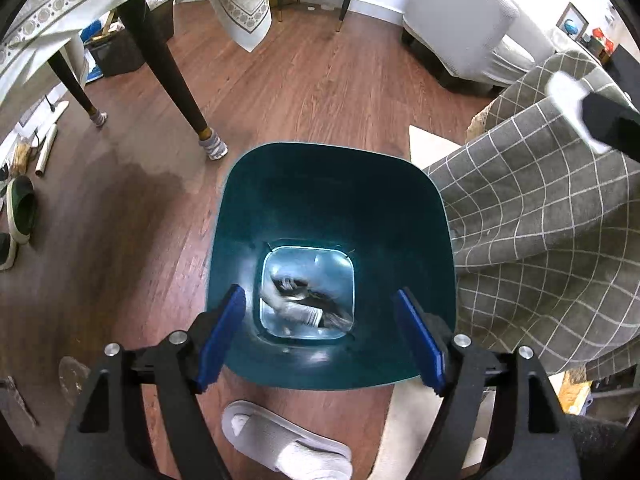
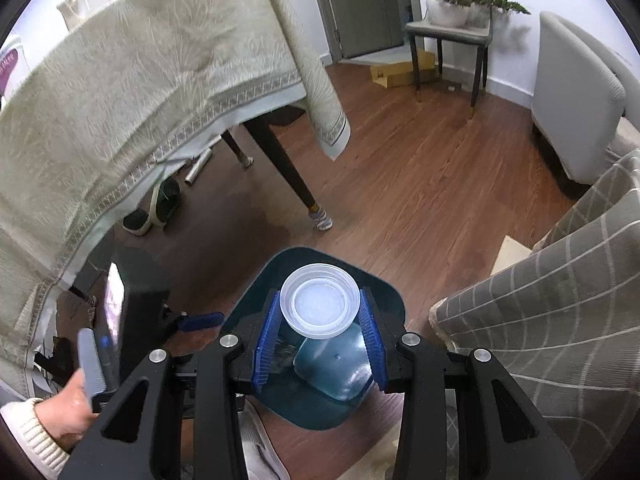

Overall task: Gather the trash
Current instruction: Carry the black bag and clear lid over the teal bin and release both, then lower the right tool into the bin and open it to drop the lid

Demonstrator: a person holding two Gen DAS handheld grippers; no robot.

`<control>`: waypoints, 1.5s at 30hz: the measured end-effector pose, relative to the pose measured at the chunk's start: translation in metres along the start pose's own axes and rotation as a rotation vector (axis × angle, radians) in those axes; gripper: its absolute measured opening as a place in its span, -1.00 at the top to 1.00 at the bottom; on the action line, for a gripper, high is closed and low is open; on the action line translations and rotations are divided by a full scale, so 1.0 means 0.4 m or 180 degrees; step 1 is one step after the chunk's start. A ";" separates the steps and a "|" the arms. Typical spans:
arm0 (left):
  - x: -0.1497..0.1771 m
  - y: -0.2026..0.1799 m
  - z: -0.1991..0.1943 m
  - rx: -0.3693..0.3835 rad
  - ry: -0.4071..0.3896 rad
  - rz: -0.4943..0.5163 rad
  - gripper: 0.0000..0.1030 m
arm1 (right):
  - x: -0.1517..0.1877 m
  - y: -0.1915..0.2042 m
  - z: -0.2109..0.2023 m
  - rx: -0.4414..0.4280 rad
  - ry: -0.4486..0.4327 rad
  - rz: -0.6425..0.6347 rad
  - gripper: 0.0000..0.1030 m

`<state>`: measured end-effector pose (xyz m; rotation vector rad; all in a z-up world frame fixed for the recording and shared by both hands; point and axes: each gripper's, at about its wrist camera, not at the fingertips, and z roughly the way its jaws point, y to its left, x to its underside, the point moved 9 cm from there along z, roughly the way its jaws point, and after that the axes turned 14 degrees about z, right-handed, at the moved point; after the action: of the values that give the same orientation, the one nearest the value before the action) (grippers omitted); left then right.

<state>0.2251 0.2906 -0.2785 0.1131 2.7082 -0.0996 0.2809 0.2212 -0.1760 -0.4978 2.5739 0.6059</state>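
Blue pads of the left gripper (image 1: 320, 336) stand wide apart with nothing between them, pointing steeply down into a teal bin (image 1: 280, 184) on the wood floor (image 1: 304, 80). At the bin's bottom lies blurred trash (image 1: 298, 306), pale and dark pieces that cannot be made out. A white slipper (image 1: 276, 444) sits on the floor just beside the bin's near rim, and a grey checked cloth (image 1: 540, 220) hangs against the bin's right side.

From the right wrist, the right gripper (image 2: 320, 322) is clenched on a clear plastic cup (image 2: 319, 300), one pad pressing each side of it. The cup is held with its open mouth toward the camera, over the bin's opening. Left of it the left gripper shows from the side, carried by a hand (image 2: 70, 412) in a cream knitted sleeve (image 2: 30, 436).

A table leg (image 2: 288, 168) with a striped sock on its foot stands beyond the bin, under a pale tablecloth (image 2: 120, 100). Shoes (image 2: 154, 210) lie beneath the table. A chair (image 2: 450, 32) with potted plants on it stands at the far wall.
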 end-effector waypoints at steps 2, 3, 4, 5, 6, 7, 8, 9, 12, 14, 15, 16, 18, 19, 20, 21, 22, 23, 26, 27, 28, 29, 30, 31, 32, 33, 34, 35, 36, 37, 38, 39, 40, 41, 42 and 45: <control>-0.001 0.001 -0.009 0.0002 -0.0037 -0.0001 -0.55 | 0.005 0.000 0.019 0.0015 0.0048 0.0006 0.23; -0.002 0.004 -0.017 0.0005 -0.0066 -0.0009 -0.55 | 0.010 0.002 0.032 0.0024 0.0078 0.0010 0.23; -0.002 0.007 -0.024 0.0006 -0.0102 -0.0009 -0.55 | 0.013 0.002 0.040 0.0028 0.0096 0.0011 0.23; -0.005 0.011 -0.039 0.0003 -0.0154 -0.0001 -0.55 | 0.017 0.004 0.050 0.0033 0.0118 0.0010 0.23; -0.008 0.011 -0.048 -0.0006 -0.0194 0.0005 -0.51 | 0.023 0.008 0.061 0.0039 0.0143 0.0005 0.23; -0.012 0.012 -0.058 -0.0011 -0.0236 0.0007 -0.49 | 0.025 0.011 0.069 0.0043 0.0157 -0.0001 0.23; -0.017 0.017 -0.076 -0.0012 -0.0298 0.0004 -0.42 | 0.029 0.016 0.078 0.0050 0.0176 -0.0011 0.23; -0.022 0.020 -0.089 -0.0022 -0.0340 -0.0002 -0.36 | 0.033 0.018 0.087 0.0056 0.0194 -0.0020 0.23; -0.038 0.036 -0.135 -0.0091 -0.0491 0.0002 -0.26 | 0.048 0.026 0.115 0.0068 0.0265 -0.0047 0.23; -0.047 0.050 -0.169 -0.0142 -0.0587 -0.0009 -0.19 | 0.060 0.034 0.139 0.0072 0.0324 -0.0057 0.23; -0.053 0.054 -0.177 -0.0139 -0.0618 -0.0029 -0.14 | 0.067 0.038 0.151 0.0076 0.0351 -0.0066 0.23; -0.056 0.061 -0.191 -0.0142 -0.0658 -0.0055 -0.13 | 0.073 0.042 0.161 0.0077 0.0373 -0.0072 0.23; -0.064 0.074 -0.220 -0.0156 -0.0746 -0.0087 -0.03 | 0.082 0.049 0.179 0.0081 0.0417 -0.0075 0.23; -0.068 0.077 -0.234 -0.0165 -0.0785 -0.0093 -0.01 | 0.088 0.054 0.192 0.0084 0.0443 -0.0074 0.23; -0.073 0.082 -0.250 -0.0180 -0.0829 -0.0097 0.01 | 0.095 0.059 0.203 0.0081 0.0469 -0.0073 0.23; -0.074 0.082 -0.261 -0.0185 -0.0854 -0.0102 0.06 | 0.100 0.062 0.209 0.0078 0.0484 -0.0074 0.23; -0.078 0.085 -0.275 -0.0176 -0.0892 -0.0115 0.09 | 0.108 0.070 0.222 0.0074 0.0512 -0.0078 0.23; -0.080 0.085 -0.286 -0.0171 -0.0916 -0.0121 0.13 | 0.113 0.075 0.231 0.0071 0.0533 -0.0083 0.23; -0.087 0.081 -0.318 -0.0167 -0.0979 -0.0118 0.18 | 0.133 0.098 0.262 0.0050 0.0605 -0.0091 0.23; -0.089 0.081 -0.326 -0.0164 -0.0998 -0.0124 0.18 | 0.138 0.104 0.269 0.0045 0.0621 -0.0094 0.23; -0.091 0.080 -0.338 -0.0151 -0.1032 -0.0132 0.18 | 0.145 0.113 0.280 0.0036 0.0647 -0.0093 0.22; -0.093 0.079 -0.348 -0.0143 -0.1058 -0.0134 0.18 | 0.150 0.122 0.290 0.0012 0.0672 -0.0080 0.22; -0.095 0.078 -0.360 -0.0147 -0.1083 -0.0128 0.18 | 0.155 0.132 0.300 -0.0005 0.0693 -0.0069 0.22; -0.095 0.077 -0.371 -0.0148 -0.1101 -0.0119 0.18 | 0.156 0.136 0.306 0.0001 0.0703 -0.0069 0.22; -0.096 0.075 -0.380 -0.0143 -0.1123 -0.0116 0.18 | 0.162 0.140 0.319 0.0032 0.0726 -0.0072 0.22; -0.097 0.074 -0.392 -0.0129 -0.1155 -0.0118 0.18 | 0.164 0.138 0.328 0.0049 0.0741 -0.0070 0.22; -0.098 0.073 -0.405 -0.0118 -0.1185 -0.0121 0.18 | 0.171 0.138 0.340 0.0061 0.0769 -0.0054 0.22; -0.097 0.074 -0.412 -0.0112 -0.1202 -0.0125 0.18 | 0.180 0.137 0.351 0.0068 0.0799 -0.0039 0.22; -0.098 0.074 -0.425 -0.0106 -0.1230 -0.0133 0.18 | 0.185 0.138 0.356 0.0072 0.0818 -0.0038 0.22; -0.100 0.074 -0.436 -0.0101 -0.1254 -0.0141 0.18 | 0.192 0.140 0.364 0.0075 0.0851 -0.0046 0.22; -0.100 0.078 -0.446 -0.0095 -0.1278 -0.0152 0.18 | 0.196 0.141 0.368 0.0085 0.0858 -0.0056 0.22; -0.101 0.079 -0.455 -0.0083 -0.1299 -0.0170 0.18 | 0.201 0.145 0.373 0.0095 0.0870 -0.0063 0.16; -0.102 0.081 -0.461 -0.0059 -0.1316 -0.0187 0.18 | 0.203 0.146 0.374 0.0099 0.0871 -0.0067 0.10; -0.102 0.084 -0.470 -0.0030 -0.1343 -0.0210 0.18 | 0.203 0.149 0.373 0.0108 0.0855 -0.0083 0.02; -0.102 0.085 -0.476 -0.0027 -0.1357 -0.0226 0.18 | 0.201 0.151 0.376 0.0121 0.0847 -0.0103 -0.02; -0.110 0.089 -0.504 -0.0028 -0.1423 -0.0250 0.18 | 0.196 0.156 0.364 0.0135 0.0818 -0.0159 -0.02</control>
<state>0.1850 0.3408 -0.0792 -0.0178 2.2661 -0.1201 0.2376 0.3263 -0.3114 -0.6616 2.7984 0.4967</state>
